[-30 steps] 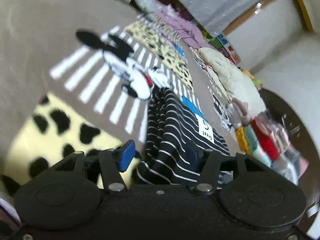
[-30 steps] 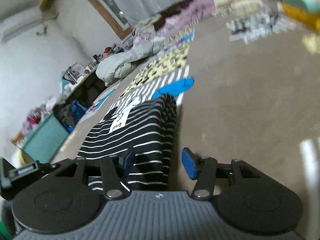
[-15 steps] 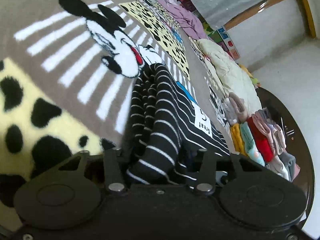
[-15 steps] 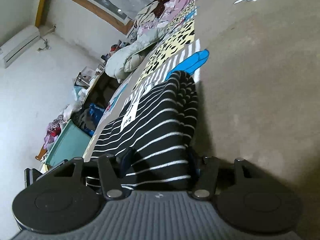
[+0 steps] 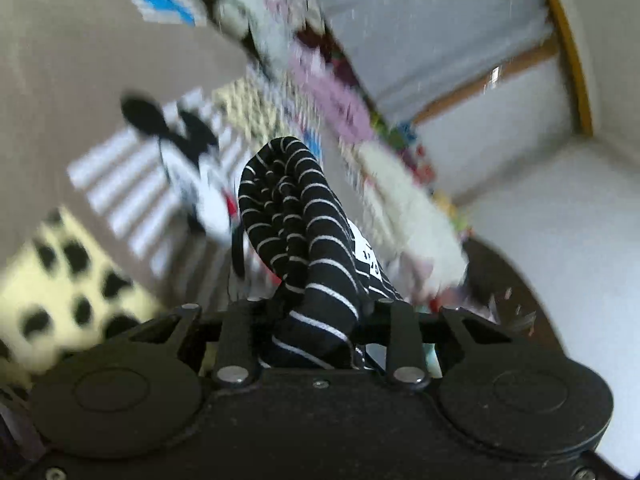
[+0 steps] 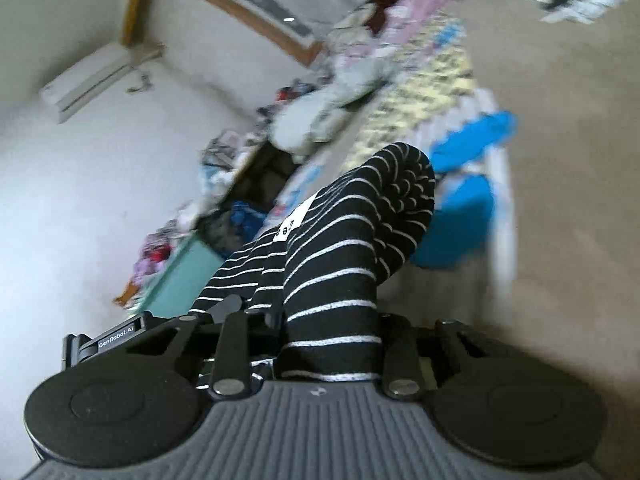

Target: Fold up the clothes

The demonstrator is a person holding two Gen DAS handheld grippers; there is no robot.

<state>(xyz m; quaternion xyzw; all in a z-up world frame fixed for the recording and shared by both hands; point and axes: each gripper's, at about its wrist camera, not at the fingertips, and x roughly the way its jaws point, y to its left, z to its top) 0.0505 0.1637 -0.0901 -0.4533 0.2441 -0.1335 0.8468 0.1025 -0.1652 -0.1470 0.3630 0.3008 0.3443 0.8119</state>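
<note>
A black garment with thin white stripes [image 5: 296,216] and a white label rises in a bunched fold out of my left gripper [image 5: 316,320], which is shut on its near edge. In the right wrist view the same striped garment [image 6: 352,240] stands up from my right gripper [image 6: 320,332], shut on its other end. The cloth hides the fingertips of both grippers. The garment hangs lifted above the brown cartoon-mouse blanket [image 5: 72,60]. The left gripper's body [image 6: 104,344] shows at the lower left of the right wrist view.
Piles of clothes [image 5: 404,196] and folded stacks line the far side by a white wall. A blue garment [image 6: 468,184] lies on the blanket beyond the striped one. A teal box [image 6: 180,276] and more laundry sit by the wall under an air conditioner [image 6: 96,80].
Both grippers went from open around the garment's edge to shut on it. They have since lifted it off the blanket, and both views are tilted and blurred by motion.
</note>
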